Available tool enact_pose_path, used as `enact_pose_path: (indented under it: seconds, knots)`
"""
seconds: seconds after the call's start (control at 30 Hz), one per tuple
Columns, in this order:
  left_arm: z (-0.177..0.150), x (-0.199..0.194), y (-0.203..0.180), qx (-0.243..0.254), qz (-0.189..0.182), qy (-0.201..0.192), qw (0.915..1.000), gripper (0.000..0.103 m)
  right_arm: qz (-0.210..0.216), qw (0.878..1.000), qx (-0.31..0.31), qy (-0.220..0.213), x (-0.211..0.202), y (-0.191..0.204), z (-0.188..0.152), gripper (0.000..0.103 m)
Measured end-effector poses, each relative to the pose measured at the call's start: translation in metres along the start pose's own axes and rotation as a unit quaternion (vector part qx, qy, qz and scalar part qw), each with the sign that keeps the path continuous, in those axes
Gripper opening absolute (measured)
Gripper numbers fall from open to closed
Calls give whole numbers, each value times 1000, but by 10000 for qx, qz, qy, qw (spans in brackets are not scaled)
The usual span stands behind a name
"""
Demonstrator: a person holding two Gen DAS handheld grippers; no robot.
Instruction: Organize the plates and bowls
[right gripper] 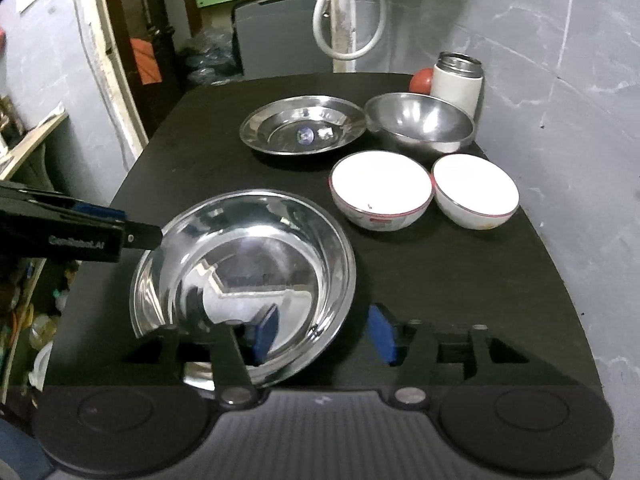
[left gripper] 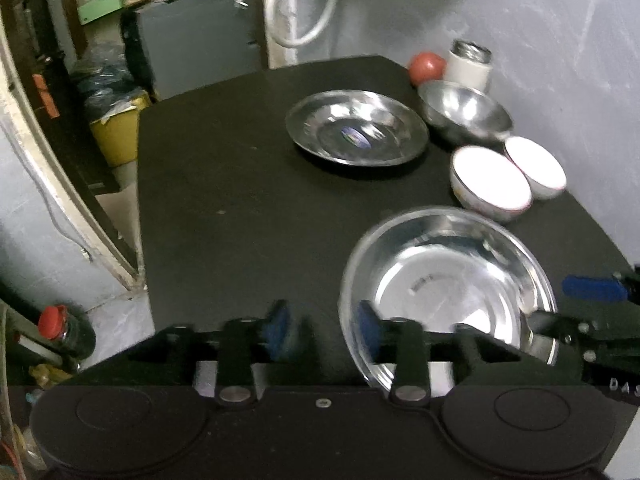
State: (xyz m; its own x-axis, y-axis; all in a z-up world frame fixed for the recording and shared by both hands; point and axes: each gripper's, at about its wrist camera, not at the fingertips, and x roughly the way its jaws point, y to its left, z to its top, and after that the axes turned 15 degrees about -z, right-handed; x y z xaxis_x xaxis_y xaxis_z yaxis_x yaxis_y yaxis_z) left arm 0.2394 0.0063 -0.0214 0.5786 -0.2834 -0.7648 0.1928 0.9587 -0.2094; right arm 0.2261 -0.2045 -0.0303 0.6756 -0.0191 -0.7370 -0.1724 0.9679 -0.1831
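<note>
Both our left tongs [left gripper: 322, 326] and right tongs [right gripper: 324, 334] gape open astride the near steel plate's [right gripper: 244, 276] rim, readying a lift toward twelve o'clock.

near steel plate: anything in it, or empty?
Empty. The near steel plate shows only bare shiny metal and reflections in both wrist views. The right gripper has its jaws open astride the near rim.

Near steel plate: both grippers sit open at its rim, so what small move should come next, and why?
Probably shut the right gripper on the near steel plate: its open pads straddle the rim, and the left gripper is open too.
</note>
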Motion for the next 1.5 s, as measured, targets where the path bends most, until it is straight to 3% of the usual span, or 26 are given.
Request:
enact_pose_path:
  seconds: [0.03, 0.1, 0.17, 0.3, 0.53, 0.77, 1.1, 1.5]
  knots:
    - [2, -2, 3, -49, 58, -71, 9999, 78, -3, 10000, 43, -9, 0, 0, 1, 71]
    - [4, -6, 9, -123, 275, -292, 9991, 92, -4, 10000, 96, -25, 0, 2, 2, 85]
    - [7, -8, 14, -154, 431, -408, 9981, 100, 10, 9999, 140, -60, 0, 4, 4, 89]
    - [15, -6, 31, -258, 548, -412, 9973, 102, 9, 9996, 229, -147, 3, 8, 12, 98]
    - [42, 3, 58, -507, 552, -574, 9955, 102, 14, 9983, 447, -367, 18, 15, 47, 101]
    - [87, 34, 78, -517, 179, -738, 9958, 102, -43, 9976, 381, -572, 46, 23, 88, 103]
    - [150, 101, 100, -29, -472, -394, 9981, 102, 139, 9969, 692, -341, 102, 27, 128, 102]
    - [174, 142, 112, -32, -700, -168, 9974, 102, 160, 9953, 953, -108, 134, 26, 138, 102]
